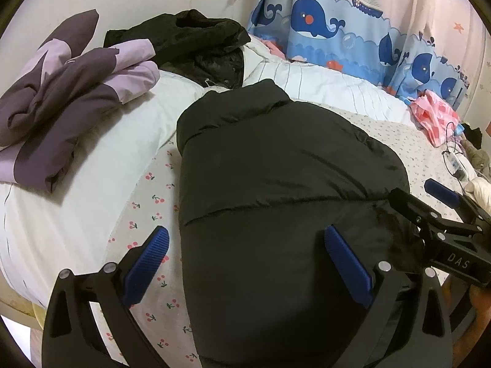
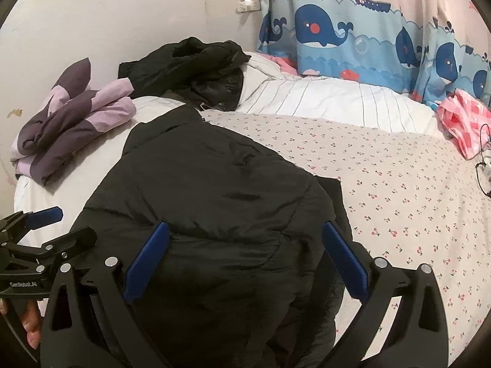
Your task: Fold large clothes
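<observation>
A black puffer jacket (image 1: 276, 190) lies folded on the cherry-print sheet (image 1: 144, 224), collar end pointing away. My left gripper (image 1: 245, 239) is open low over the jacket's near left edge, one blue pad (image 1: 147, 266) above the sheet and the other above the jacket. Nothing is clamped in it. In the right wrist view the jacket (image 2: 214, 190) fills the middle, and my right gripper (image 2: 245, 233) is open with both pads over its near end. Each gripper also shows in the other's view: the right gripper (image 1: 414, 190) at the jacket's right edge, the left gripper (image 2: 72, 224) at its left edge.
A folded purple and lilac garment (image 1: 61, 101) lies at the back left on the white quilt (image 1: 92, 165). A crumpled black coat (image 1: 196, 43) sits behind. Pink cloth (image 1: 435, 116) and cables (image 1: 454, 153) lie at the right. A whale-print curtain (image 1: 337, 24) hangs behind the bed.
</observation>
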{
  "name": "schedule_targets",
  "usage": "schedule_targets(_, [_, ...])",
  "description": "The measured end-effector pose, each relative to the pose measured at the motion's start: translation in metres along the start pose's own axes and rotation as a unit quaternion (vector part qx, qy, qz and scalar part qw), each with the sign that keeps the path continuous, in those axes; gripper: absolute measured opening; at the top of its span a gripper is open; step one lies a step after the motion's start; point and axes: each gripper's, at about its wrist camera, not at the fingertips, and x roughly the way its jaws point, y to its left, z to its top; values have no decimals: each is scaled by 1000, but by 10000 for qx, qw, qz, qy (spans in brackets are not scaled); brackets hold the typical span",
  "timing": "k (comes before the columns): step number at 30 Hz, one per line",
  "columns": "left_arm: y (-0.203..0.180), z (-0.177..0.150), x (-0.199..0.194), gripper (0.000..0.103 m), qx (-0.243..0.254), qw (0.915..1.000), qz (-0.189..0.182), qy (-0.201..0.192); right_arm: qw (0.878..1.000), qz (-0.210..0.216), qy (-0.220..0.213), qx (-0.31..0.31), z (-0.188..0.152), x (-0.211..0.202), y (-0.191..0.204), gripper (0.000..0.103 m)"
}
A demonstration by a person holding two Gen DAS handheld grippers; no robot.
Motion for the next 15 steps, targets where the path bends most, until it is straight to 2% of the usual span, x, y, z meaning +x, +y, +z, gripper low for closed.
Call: schedule_targets(15, [-5, 1, 4, 97, -29, 10000, 15, 27, 10000, -1, -47, 56, 1, -3, -8, 96])
